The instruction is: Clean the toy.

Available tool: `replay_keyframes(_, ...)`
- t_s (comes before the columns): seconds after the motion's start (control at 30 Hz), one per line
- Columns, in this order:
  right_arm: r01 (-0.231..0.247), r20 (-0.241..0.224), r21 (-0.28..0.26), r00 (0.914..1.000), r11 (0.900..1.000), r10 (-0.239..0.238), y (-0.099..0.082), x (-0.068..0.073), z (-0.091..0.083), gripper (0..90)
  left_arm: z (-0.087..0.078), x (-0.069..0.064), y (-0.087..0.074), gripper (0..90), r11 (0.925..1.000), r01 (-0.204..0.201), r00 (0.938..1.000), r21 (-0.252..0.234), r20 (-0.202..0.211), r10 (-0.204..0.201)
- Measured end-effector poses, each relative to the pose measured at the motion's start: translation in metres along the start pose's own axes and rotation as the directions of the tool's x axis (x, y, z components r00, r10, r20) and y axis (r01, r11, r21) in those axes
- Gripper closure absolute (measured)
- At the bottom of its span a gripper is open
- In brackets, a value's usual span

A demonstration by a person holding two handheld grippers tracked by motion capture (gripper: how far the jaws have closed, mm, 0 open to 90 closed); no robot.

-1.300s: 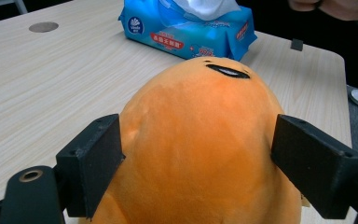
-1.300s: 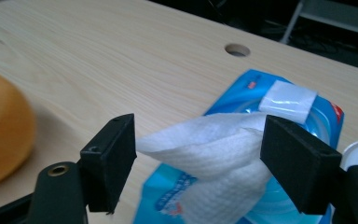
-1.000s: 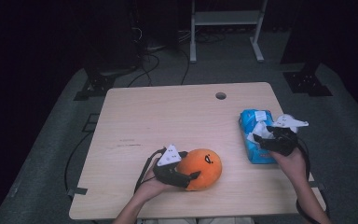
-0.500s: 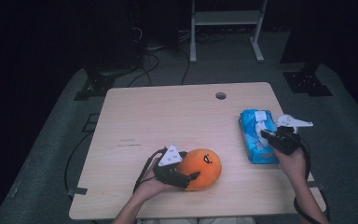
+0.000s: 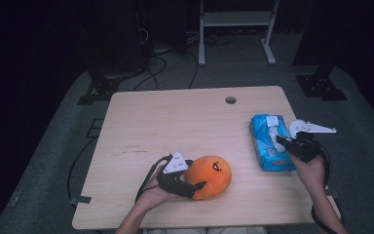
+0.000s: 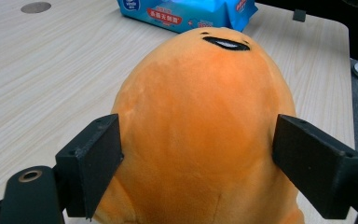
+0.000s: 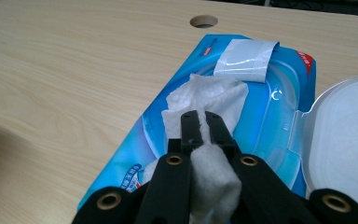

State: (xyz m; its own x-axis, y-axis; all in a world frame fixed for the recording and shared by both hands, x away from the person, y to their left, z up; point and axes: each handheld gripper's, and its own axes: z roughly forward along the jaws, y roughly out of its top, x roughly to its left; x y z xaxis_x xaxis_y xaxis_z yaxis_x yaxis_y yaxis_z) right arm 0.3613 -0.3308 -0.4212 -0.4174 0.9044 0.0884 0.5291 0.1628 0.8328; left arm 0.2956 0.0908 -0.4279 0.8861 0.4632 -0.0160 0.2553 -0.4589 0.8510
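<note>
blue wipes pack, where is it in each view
High view: the blue wipes pack lies near the table's right edge, beside the right gripper.
Left gripper view: top centre, behind the orange plush.
Right gripper view: centre and right, lid open, a white wipe pinched in the jaws.
Shared landmark: the round hole in the table.

Table [image 5: 175, 122] far half bare, passable; orange plush [image 5: 208, 176] and wipes pack [image 5: 270, 144] block near edge.

Table [image 5: 175, 122] evenly lit from above, dark surroundings; high view soft, gripper views sharper
</note>
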Motion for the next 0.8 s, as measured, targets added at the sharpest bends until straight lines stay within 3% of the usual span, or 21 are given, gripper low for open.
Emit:
replay_keyframes(0.13, 0.011, 0.011, 0.011, 0.9999, 0.9999, -0.011, -0.001, 0.001, 0.002, 87.8, 0.001, 0.001, -0.001, 16.0, 1.0, 0.003, 1.0, -0.002, 0.004, -0.003)
replay_keyframes(0.23, -0.013, -0.021, -0.001, 0.9997, 0.9999, 0.013, -0.002, 0.003, 0.001, 87.9, 0.001, 0.003, -0.002, 16.0, 0.9999, 0.011, 0.9999, -0.004, 0.005, -0.011)
replay_keyframes(0.47, -0.063, -0.139, -0.067, 0.9888, 0.9957, 0.053, 0.005, 0.009, -0.017, 88.1, 0.002, 0.005, -0.004, 16.6, 0.9999, 0.014, 0.9999, 0.002, -0.002, -0.014)
replay_keyframes(0.6, -0.032, -0.202, -0.097, 0.9793, 0.9947, 0.012, 0.01, 0.026, -0.035, 88.1, 0.002, 0.006, -0.005, 19.0, 0.9999, 0.015, 0.9999, 0.004, -0.008, -0.015)
replay_keyframes(0.7, 0.007, -0.263, -0.108, 0.9641, 0.9942, -0.035, 0.009, 0.047, -0.047, 88.0, 0.003, 0.006, -0.005, 22.1, 0.9999, 0.013, 0.9999, 0.004, -0.01, -0.013)
replay_keyframes(0.8, 0.038, -0.337, -0.134, 0.9379, 0.9903, -0.081, 0.007, 0.071, -0.061, 88.0, 0.003, 0.006, -0.006, 23.6, 0.9999, 0.007, 0.9999, 0.008, -0.014, -0.007)
